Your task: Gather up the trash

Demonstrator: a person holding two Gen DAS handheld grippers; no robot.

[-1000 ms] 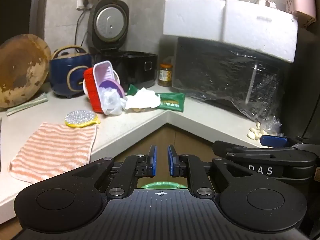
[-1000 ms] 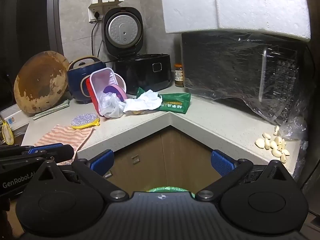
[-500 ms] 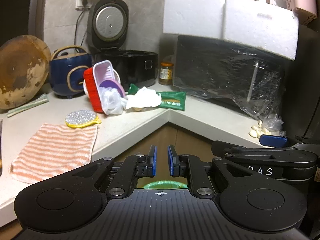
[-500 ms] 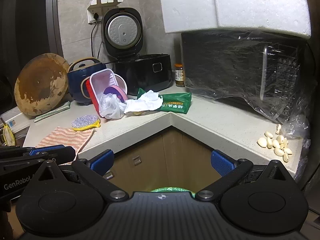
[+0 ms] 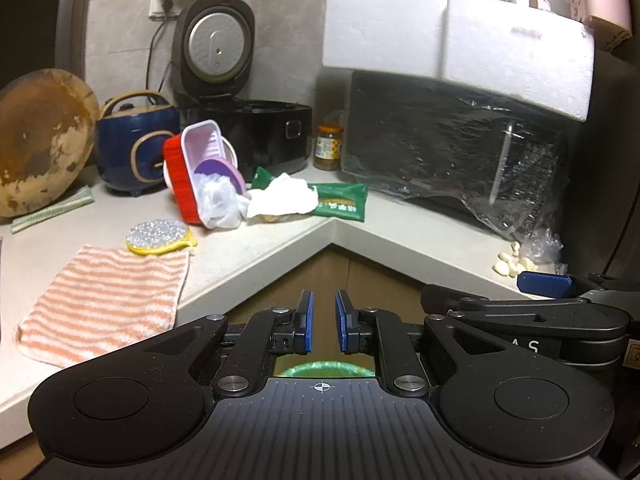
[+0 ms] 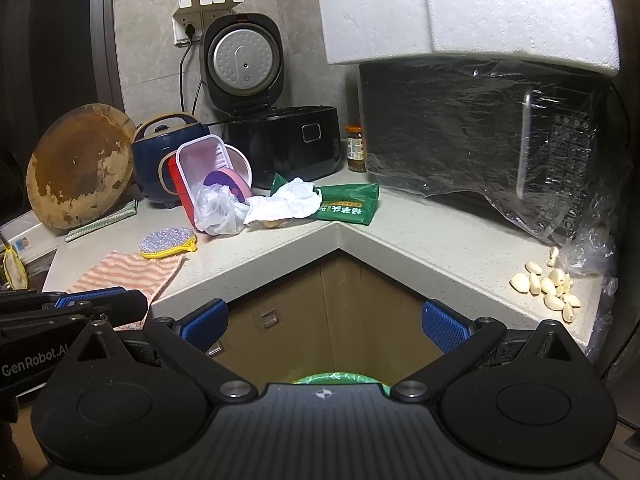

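Trash lies in the counter corner: a tipped red and pink tray [image 5: 192,168] [image 6: 192,172], a clear plastic bag [image 5: 218,202] [image 6: 218,210], a crumpled white tissue [image 5: 284,200] [image 6: 292,202] and a green packet [image 5: 340,206] [image 6: 348,208]. A green-lined bin [image 5: 324,370] [image 6: 340,378] sits below, mostly hidden by the grippers. My left gripper [image 5: 324,326] is nearly shut and empty, well in front of the counter edge. My right gripper [image 6: 324,324] is wide open and empty, beside the left one.
On the counter stand a blue pot [image 5: 136,140], a black rice cooker [image 5: 248,136], a jar [image 5: 329,147] and a plastic-wrapped microwave [image 5: 452,148] under foam boxes. A striped cloth [image 5: 104,300], a scrubber [image 5: 158,234] and garlic cloves [image 6: 548,288] lie near the edge.
Both grippers have drifted slightly back and up from the counter. Their jaws have not changed.
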